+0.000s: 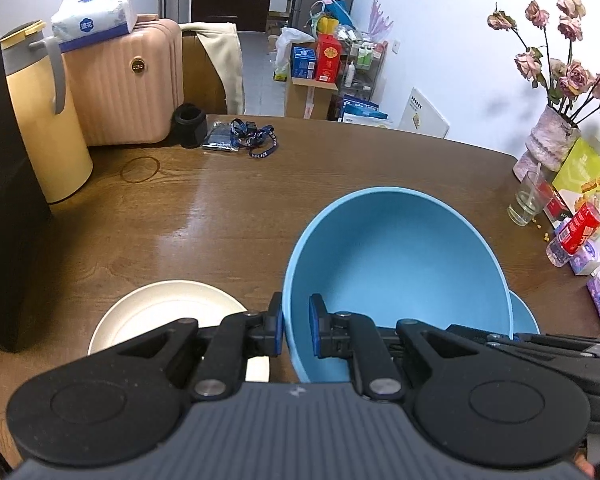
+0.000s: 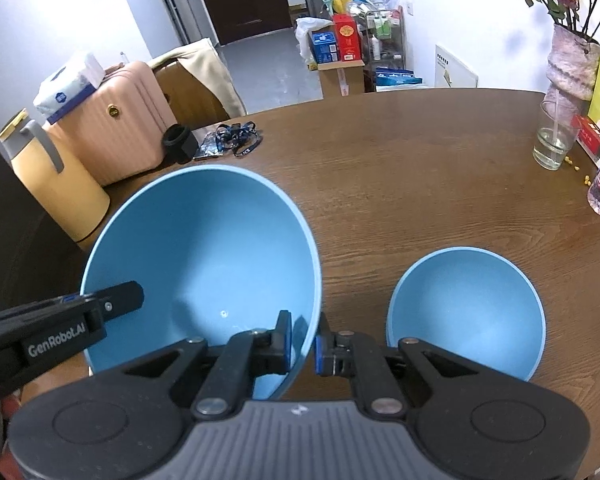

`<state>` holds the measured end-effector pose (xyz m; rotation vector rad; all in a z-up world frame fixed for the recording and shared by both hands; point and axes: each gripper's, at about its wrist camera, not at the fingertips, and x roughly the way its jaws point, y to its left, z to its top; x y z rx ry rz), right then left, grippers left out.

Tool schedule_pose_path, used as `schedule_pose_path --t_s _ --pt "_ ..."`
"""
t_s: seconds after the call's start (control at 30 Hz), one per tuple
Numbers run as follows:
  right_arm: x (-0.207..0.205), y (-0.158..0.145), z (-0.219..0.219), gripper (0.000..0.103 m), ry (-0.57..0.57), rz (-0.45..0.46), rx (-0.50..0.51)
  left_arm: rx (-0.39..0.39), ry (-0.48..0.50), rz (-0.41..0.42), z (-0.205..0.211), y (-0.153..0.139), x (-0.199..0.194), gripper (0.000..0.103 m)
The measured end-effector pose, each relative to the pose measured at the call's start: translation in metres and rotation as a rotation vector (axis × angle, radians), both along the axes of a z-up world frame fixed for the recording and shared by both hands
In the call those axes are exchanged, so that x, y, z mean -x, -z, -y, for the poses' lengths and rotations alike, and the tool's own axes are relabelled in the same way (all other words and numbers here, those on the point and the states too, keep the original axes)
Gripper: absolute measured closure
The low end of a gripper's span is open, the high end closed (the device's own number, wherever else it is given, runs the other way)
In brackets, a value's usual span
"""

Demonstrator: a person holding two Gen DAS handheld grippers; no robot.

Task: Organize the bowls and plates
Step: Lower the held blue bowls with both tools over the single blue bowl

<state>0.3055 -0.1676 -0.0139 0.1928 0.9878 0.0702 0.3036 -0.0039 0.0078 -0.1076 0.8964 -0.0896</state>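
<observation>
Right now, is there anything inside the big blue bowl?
The big blue bowl looks empty: only bare blue surface and a small glint show. Fingers of both grippers clamp its rim, one on each side, and cover a small part of the inside near the front edge.

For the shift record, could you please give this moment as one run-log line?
left gripper: shut on large blue bowl rim | right gripper: shut on opposite rim | small blue bowl, cream plate: on table

Ahead of you, bare middle of the brown wooden table (image 1: 228, 216), cream round plate (image 1: 156, 312) low on your left, small blue bowl (image 2: 466, 312) on your right, tall yellow jug (image 1: 44, 120) and pink ribbed suitcase (image 1: 124, 84) blocking the far left, clear drinking glass (image 2: 554, 140) and mottled flower vase (image 2: 572, 64) crowding the right edge.
</observation>
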Motion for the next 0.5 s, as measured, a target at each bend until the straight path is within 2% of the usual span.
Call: schedule_pose_path --t_s 0.5 --pt "0.024 -0.004 0.034 0.092 0.014 0.015 -0.015 0.002 0.016 0.008 0.034 -0.003 0.024 0.09"
